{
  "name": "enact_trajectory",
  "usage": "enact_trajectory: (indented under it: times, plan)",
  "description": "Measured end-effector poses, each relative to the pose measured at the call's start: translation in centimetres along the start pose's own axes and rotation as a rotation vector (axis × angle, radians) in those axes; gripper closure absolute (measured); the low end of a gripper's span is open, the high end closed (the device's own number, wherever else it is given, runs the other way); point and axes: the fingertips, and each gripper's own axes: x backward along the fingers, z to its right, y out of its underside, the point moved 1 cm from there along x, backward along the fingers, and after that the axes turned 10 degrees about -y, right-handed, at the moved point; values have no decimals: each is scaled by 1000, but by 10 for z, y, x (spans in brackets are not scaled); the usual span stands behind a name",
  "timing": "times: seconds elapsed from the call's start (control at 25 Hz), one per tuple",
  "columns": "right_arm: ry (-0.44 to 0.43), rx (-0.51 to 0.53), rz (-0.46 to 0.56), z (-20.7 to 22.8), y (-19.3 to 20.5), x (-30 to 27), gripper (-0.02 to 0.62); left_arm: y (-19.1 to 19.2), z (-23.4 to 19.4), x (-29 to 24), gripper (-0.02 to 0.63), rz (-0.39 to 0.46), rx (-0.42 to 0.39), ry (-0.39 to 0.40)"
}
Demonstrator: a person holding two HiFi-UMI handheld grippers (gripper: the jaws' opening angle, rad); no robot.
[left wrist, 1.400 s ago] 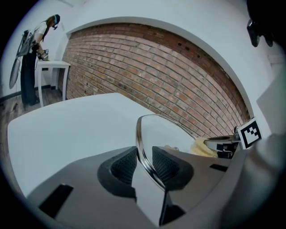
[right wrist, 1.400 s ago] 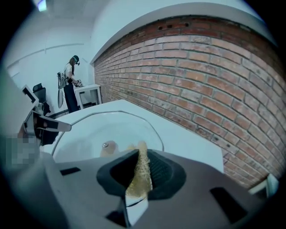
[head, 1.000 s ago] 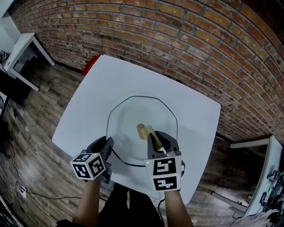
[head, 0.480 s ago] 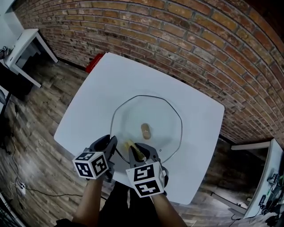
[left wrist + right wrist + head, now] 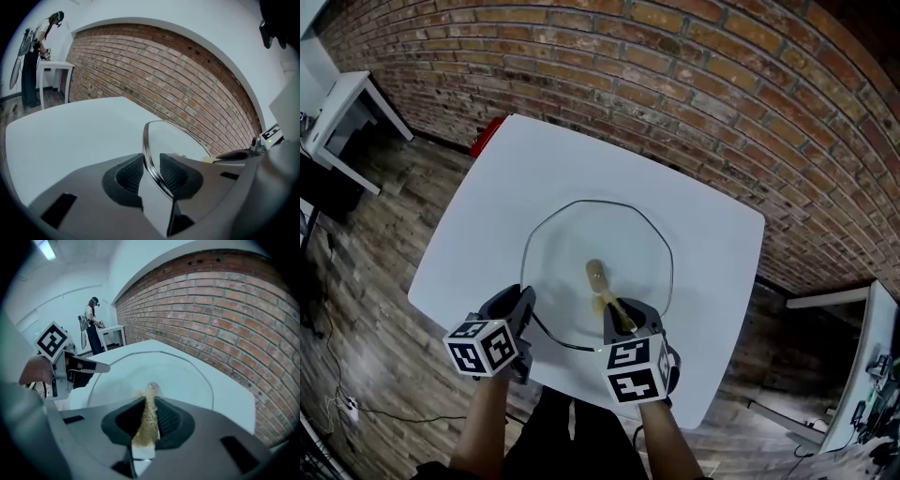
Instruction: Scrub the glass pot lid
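Observation:
The glass pot lid (image 5: 572,244) lies in the middle of the white table (image 5: 487,216), with its beige knob (image 5: 594,273) at its centre. My left gripper (image 5: 526,311) is shut on the lid's near left rim; the metal rim (image 5: 149,154) runs between its pads. My right gripper (image 5: 622,315) is shut on a thin yellow scrub pad (image 5: 608,303). The pad's tip rests on the glass just short of the knob. In the right gripper view the scrub pad (image 5: 146,420) stands edge-on between the pads, pointing at the knob (image 5: 152,387).
A brick wall (image 5: 694,84) runs behind the table. A red object (image 5: 491,132) sits at the table's far left edge. A white desk (image 5: 342,108) stands on the wooden floor at the left. A person (image 5: 93,324) stands far off by another desk.
My right gripper swept the scrub pad to the lid's near left edge, then back up toward the knob. The left gripper kept its hold on the rim.

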Motion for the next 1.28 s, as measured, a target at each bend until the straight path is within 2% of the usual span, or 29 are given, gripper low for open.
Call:
enact_trajectory:
  times: [0.24,0.96,1.28]
  plan:
    - [105,-15,-29,46,10,18,537,-1,1,-1,492,5,-2,-1]
    - [121,-24,-4,51,11,20,537,-3,3,1,492,25,-6,19]
    - [123,-27,12,53,8,20,537,-14,-7,8,492,64,-13,-2]
